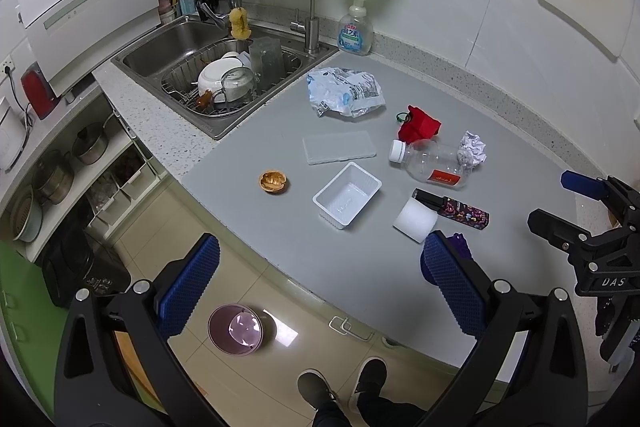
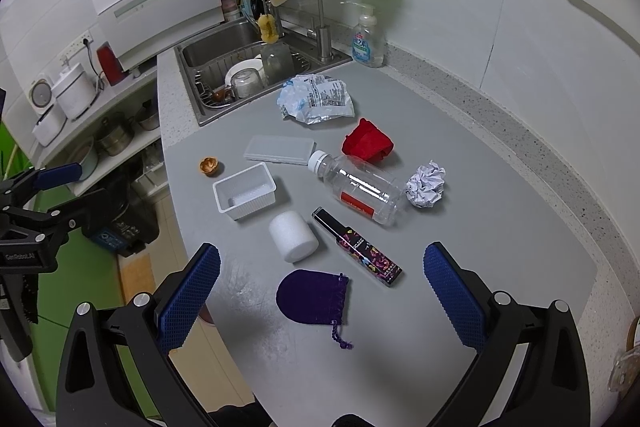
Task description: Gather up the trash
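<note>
Trash lies on the grey counter mat (image 2: 460, 227): a crumpled plastic bag (image 1: 346, 91) (image 2: 316, 99), an empty clear bottle (image 1: 434, 163) (image 2: 360, 189), a paper ball (image 1: 473, 147) (image 2: 426, 183), a white plastic tray (image 1: 347, 199) (image 2: 245, 195), a flat white lid (image 1: 339, 147) (image 2: 279, 149), a white foam roll (image 1: 414, 219) (image 2: 293, 235) and a gold foil cup (image 1: 274, 181) (image 2: 209, 165). My left gripper (image 1: 320, 281) is open and empty above the counter's front edge. My right gripper (image 2: 322, 289) is open and empty above a purple pouch (image 2: 314, 297).
A red cloth (image 1: 418, 125) (image 2: 368, 140) and a dark patterned box (image 1: 452, 207) (image 2: 358, 247) also lie on the mat. The sink (image 1: 168, 47) with dishes is at the back left, a soap bottle (image 1: 355, 27) behind. A pink bin (image 1: 236, 329) stands on the floor below.
</note>
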Tool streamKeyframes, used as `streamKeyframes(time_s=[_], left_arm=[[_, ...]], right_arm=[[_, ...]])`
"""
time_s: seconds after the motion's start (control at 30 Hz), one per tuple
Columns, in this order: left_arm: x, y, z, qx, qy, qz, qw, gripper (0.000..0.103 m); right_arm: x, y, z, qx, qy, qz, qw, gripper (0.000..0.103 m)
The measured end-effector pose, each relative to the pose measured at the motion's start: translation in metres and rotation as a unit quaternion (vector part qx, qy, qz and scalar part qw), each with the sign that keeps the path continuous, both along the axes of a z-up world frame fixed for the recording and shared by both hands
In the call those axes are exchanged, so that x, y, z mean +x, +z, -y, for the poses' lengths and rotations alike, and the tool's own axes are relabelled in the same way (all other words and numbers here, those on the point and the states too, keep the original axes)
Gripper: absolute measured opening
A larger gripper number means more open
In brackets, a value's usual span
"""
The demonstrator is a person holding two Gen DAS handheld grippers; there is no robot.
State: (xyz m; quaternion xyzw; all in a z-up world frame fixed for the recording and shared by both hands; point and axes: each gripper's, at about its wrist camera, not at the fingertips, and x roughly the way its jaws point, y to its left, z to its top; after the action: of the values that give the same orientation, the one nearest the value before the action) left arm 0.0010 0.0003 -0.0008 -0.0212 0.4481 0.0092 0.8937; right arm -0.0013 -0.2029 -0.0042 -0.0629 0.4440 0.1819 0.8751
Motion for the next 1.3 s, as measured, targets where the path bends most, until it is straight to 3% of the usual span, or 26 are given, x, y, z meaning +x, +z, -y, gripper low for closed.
streamKeyframes(time_s=[0.3, 0.57, 0.67, 0.77, 1.03, 1.3], left_arm=[[0.016, -0.007, 0.001, 0.002, 0.002, 0.002, 1.0000, 0.100], [0.046, -0.030, 0.001, -0.013, -0.005, -0.053, 0.9985, 0.100], [0.061, -0.039, 0.002, -0.002, -0.012, -0.034, 0.9994, 0.100], [0.077, -0.053, 0.003, -0.006, -0.019, -0.044, 0.9988, 0.100], [0.116, -0.091, 0.011, -0.051, -0.044, -0.084, 0.9942, 0.100], [0.142, -0.134, 0.018, -0.010, -0.074, -0.143, 0.9869, 0.100]], right_arm=[[0.008, -0.004, 0.003, 0.003, -0.001, -0.007, 1.000, 0.098], [0.017, -0.009, 0.011, 0.006, -0.009, -0.014, 1.000, 0.098], [0.020, -0.010, 0.015, 0.006, -0.013, -0.016, 1.000, 0.098], [0.023, -0.012, 0.020, 0.007, -0.019, -0.018, 1.000, 0.098], [0.030, -0.017, 0.030, 0.005, -0.030, -0.027, 0.999, 0.098], [0.036, -0.023, 0.041, 0.003, -0.043, -0.038, 0.998, 0.098]])
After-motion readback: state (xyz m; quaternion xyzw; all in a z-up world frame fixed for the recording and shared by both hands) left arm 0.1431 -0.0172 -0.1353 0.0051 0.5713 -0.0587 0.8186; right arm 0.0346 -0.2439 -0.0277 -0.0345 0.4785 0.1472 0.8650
